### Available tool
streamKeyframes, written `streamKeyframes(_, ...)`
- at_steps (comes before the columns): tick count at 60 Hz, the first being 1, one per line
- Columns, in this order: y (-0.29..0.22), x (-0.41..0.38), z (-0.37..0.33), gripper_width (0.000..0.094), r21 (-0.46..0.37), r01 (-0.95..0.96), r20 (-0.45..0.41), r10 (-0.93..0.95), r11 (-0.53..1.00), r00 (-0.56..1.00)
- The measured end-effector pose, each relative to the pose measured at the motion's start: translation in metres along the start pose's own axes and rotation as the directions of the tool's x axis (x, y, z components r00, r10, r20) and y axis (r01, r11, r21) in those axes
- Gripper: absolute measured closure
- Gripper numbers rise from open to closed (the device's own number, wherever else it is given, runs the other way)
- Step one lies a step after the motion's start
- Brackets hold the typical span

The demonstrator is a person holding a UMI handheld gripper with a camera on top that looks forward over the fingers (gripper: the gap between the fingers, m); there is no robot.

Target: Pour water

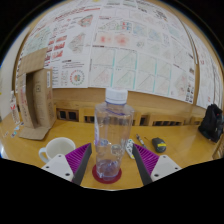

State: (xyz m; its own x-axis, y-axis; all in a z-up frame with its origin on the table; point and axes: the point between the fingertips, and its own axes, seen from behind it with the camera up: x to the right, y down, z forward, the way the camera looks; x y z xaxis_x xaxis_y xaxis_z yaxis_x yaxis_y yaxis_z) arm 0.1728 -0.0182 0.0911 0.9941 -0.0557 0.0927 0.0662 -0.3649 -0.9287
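Note:
A clear plastic bottle (112, 135) with a white cap stands upright on a round red coaster (107, 175) on the wooden table (180, 150). It stands between the fingers of my gripper (111, 152), which is open. The purple pads (80, 160) sit close at either side of the bottle's lower body, each with a narrow gap. A white cup (55, 150) stands on the table just left of the left finger. I cannot see how much water is in the bottle.
A cardboard box (35, 95) stands at the far left of the table. A small yellow and black object (158, 145) lies to the right, beyond the right finger, and a black object (211, 122) sits at the far right. Printed sheets (120, 45) cover the wall behind.

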Motion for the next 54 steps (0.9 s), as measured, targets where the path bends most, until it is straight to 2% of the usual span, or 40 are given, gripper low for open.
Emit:
streamKeyframes(5, -0.005, -0.003, -0.028, 0.0077, -0.004, 0.017, -0.008, -0.017, 1.0, 1.0)
streamKeyframes(13, -0.006, -0.014, -0.091, 0.0089, -0.037, 0.027, -0.016, -0.027, 0.999, 1.0)
streamKeyframes(31, 0.018, -0.051, -0.285, 0.0087, -0.112, -0.037, -0.073, 0.029, 0.993, 0.997)
streamKeyframes(43, 0.03, -0.074, -0.399, 0.0087, -0.107, -0.045, -0.099, 0.035, 0.993, 0.994)
streamKeyframes(54, 0.035, -0.096, -0.463, 0.0085, -0.098, -0.023, -0.088, 0.014, 0.995, 0.996)
